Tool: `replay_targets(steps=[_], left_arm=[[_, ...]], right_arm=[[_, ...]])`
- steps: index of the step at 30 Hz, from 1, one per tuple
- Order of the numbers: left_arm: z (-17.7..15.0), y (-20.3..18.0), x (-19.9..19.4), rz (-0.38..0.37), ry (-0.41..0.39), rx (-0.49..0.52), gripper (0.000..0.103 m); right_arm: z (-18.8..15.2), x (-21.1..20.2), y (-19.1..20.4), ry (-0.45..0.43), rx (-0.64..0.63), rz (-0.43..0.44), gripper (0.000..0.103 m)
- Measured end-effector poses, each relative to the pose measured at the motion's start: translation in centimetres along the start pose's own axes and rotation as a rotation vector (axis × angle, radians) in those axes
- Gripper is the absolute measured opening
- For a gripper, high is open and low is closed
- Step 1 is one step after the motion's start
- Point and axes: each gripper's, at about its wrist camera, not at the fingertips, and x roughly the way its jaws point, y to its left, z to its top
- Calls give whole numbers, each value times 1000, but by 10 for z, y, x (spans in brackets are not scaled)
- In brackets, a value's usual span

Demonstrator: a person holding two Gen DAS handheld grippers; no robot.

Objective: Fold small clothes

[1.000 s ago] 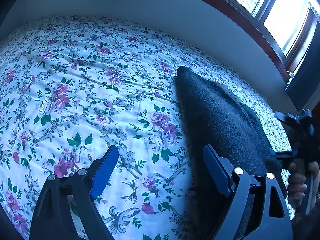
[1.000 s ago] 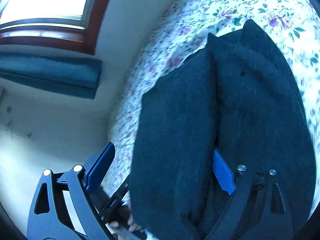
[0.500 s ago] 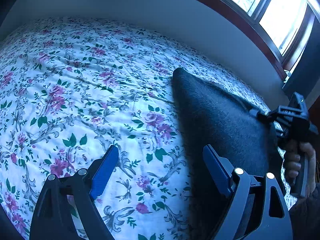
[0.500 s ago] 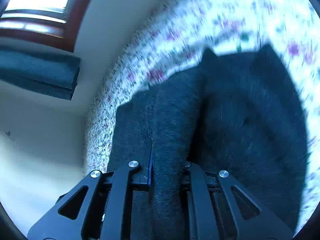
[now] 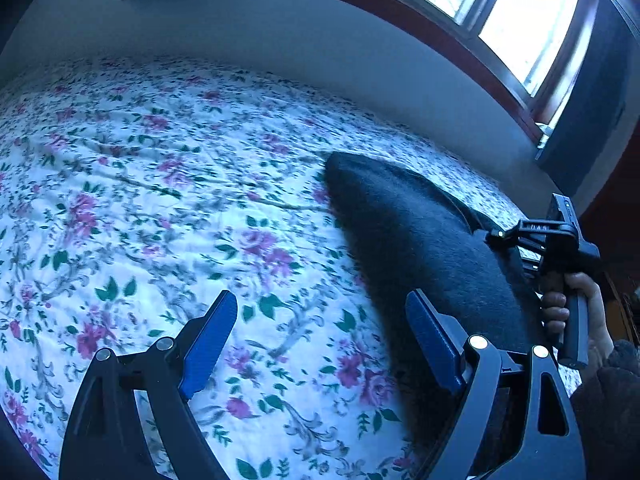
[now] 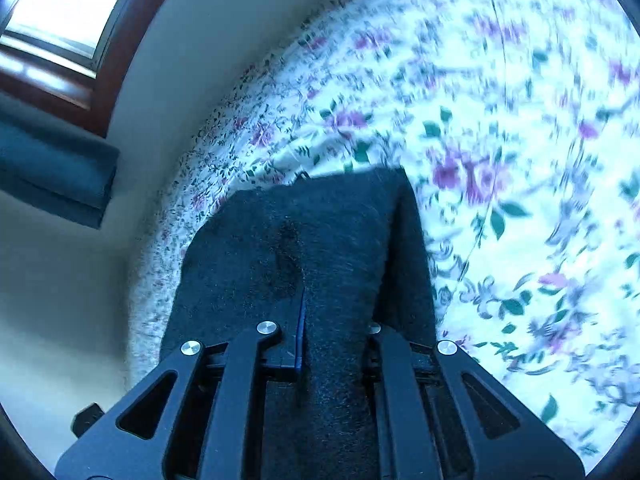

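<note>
The right tool point(image 6: 310, 320) has clamped down on the near edge of the dark fleece garment point(image 6: 304, 232), a fold of cloth pinched between its pads, where a second ago its jaws stood wide on either side of that edge; the grab is made, so by my reading the next step is to lift this edge and carry it over the garment to make a fold. The garment lies on the bed's floral sheet point(image 5: 160, 200), near the wall under the window point(image 5: 520, 12). From the right wrist view the garment now looks shorter and more bunched than a second ago, with more sheet showing beyond its far end, and the blur suggests the hand is moving. The left tool point(image 5: 320, 332) is unchanged; its blue pads are spread wide and hold nothing, hovering over the sheet just beside the garment's left edge. The right hand point(image 5: 576, 312) shows beyond the garment, gripping its handle, higher in the left view than before.
</note>
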Motion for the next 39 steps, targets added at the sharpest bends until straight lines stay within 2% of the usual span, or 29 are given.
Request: replay_targets(steps=[2,6,14,17,21,23,25,27,31,35,37,39], left_arm=[[-2,-5,-2,-7,-2,19,85],[-5,-10,-8,-12,-4,33,85],[-17,-15,-22,-56,4,-32,85],[-25,-18,-23,-38,16,-23,85],[-31,-21,-23,-24,24,-9,85],[-33,-21,-22,-22,29,-10,85],[-33,-19,-22,-33,35,-24,85],[-33,-18,-22,-40,36,-29,85],[-33,-22,-22,-60,43,-24,85],[-35,-27,-15,-33,73,-4,85],[-37,-26,-8,9,110,1,85],[-36,-26,-8,7,110,3,85]], right_arm=[[-7,-12,1,11,13,28,16],[-33,-49,4,5,-25,39,43],[-118,-116,-21,13,-9,82,47],[-135,-117,-24,29,-2,87,48],[-136,-96,-30,54,52,131,49],[-136,-89,-29,64,50,138,43],[-136,-92,-26,58,30,107,12],[-138,-107,-22,25,20,143,8],[-139,-142,-28,-62,-33,121,6],[-141,-123,-52,-23,1,54,6],[-143,-111,-60,-18,6,67,6],[-143,-111,-61,-29,-5,87,6]])
